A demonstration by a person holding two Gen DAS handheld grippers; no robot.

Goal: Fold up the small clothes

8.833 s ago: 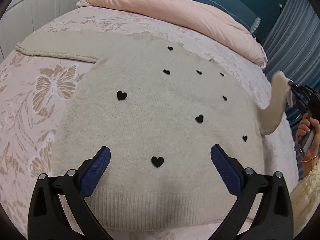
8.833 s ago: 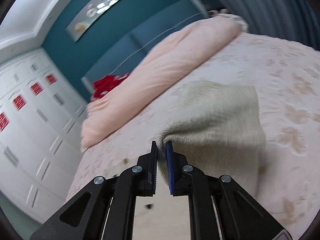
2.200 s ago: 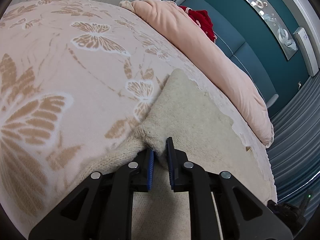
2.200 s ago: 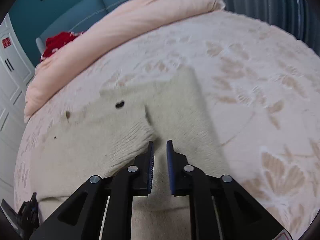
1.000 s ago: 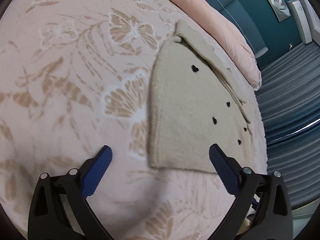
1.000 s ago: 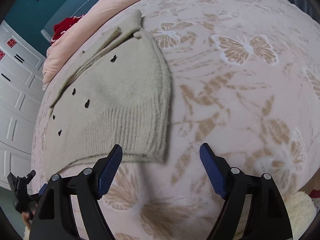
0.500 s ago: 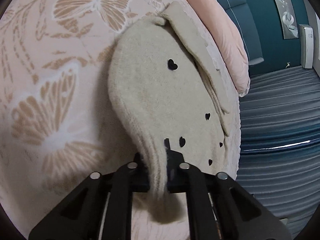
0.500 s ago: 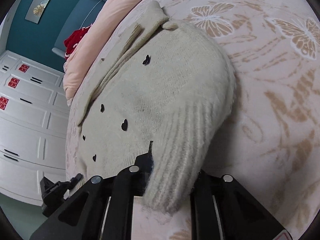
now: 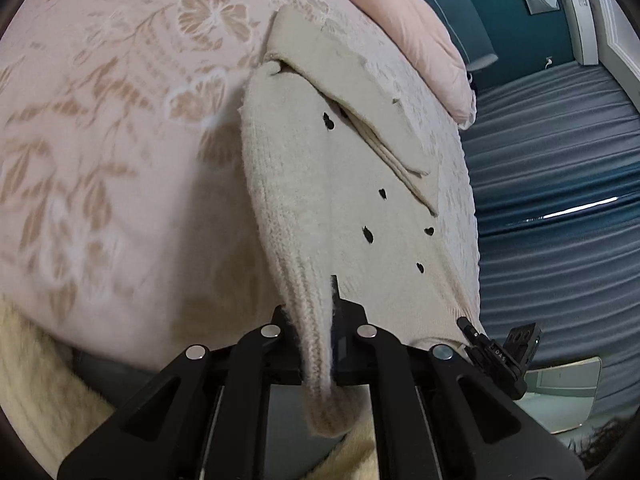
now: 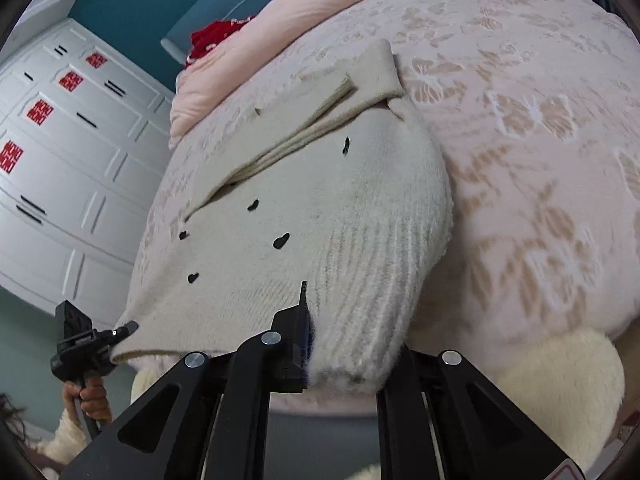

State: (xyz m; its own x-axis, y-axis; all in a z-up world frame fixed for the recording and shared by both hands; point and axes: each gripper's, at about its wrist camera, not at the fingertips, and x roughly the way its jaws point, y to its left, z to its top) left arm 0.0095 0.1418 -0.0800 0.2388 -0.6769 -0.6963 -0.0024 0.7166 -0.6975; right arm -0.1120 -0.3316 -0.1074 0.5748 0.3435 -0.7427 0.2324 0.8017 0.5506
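Note:
A cream knit sweater (image 9: pixel 340 184) with small black hearts lies on the pink butterfly bedspread (image 9: pixel 112 140), both sleeves folded across its upper part. My left gripper (image 9: pixel 320 320) is shut on the ribbed hem at its left corner, and the hem hangs over the jaws. My right gripper (image 10: pixel 344 332) is shut on the ribbed hem at the right corner of the sweater (image 10: pixel 320 208). Both corners are lifted off the bed. Each gripper shows in the other's view, the right one (image 9: pixel 476 336) and the left one (image 10: pixel 120 330).
A rolled pink duvet (image 10: pixel 280 36) lies along the head of the bed, with a red item (image 10: pixel 212 40) behind it. White wardrobe doors (image 10: pixel 60 152) stand to the left, grey curtains (image 9: pixel 552 208) to the right. My cream fleece sleeve (image 10: pixel 560 392) is near the bed's front edge.
Both grippers closed on the hem corners about half a second ago. Since then they have lifted the hem up and back toward the bed's front edge.

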